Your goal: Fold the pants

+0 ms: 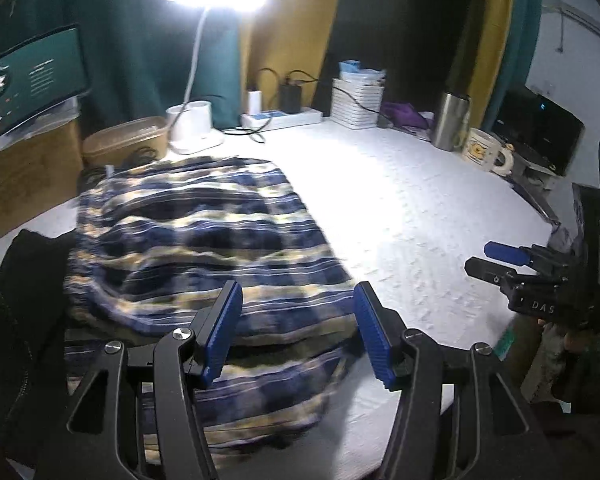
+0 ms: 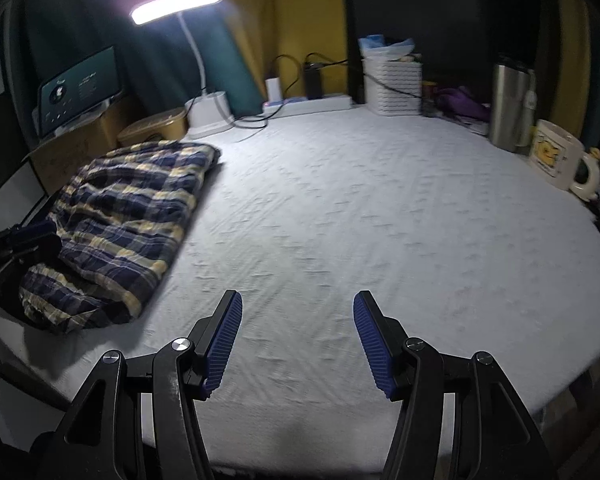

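Blue, cream and white plaid pants point(image 1: 203, 248) lie folded in a bundle on the left part of the white table cover point(image 1: 412, 232). My left gripper point(image 1: 297, 320) hovers open above the bundle's near edge, with nothing between its blue pads. In the right wrist view the same pants point(image 2: 127, 216) sit at the left. My right gripper point(image 2: 297, 320) stands open over bare cover with its pads apart. The right gripper point(image 1: 504, 260) also shows at the right edge of the left wrist view, held by a hand. The left gripper point(image 2: 23, 240) appears dark at the left edge, next to the pants.
Along the back stand a lit desk lamp point(image 2: 207, 116), a power strip point(image 2: 308, 102), a white slatted basket point(image 2: 392, 84), a steel tumbler point(image 2: 510, 104) and a mug point(image 2: 556, 156). A monitor point(image 2: 79, 88) on a cardboard box and a plastic tub point(image 2: 151, 130) sit at the back left.
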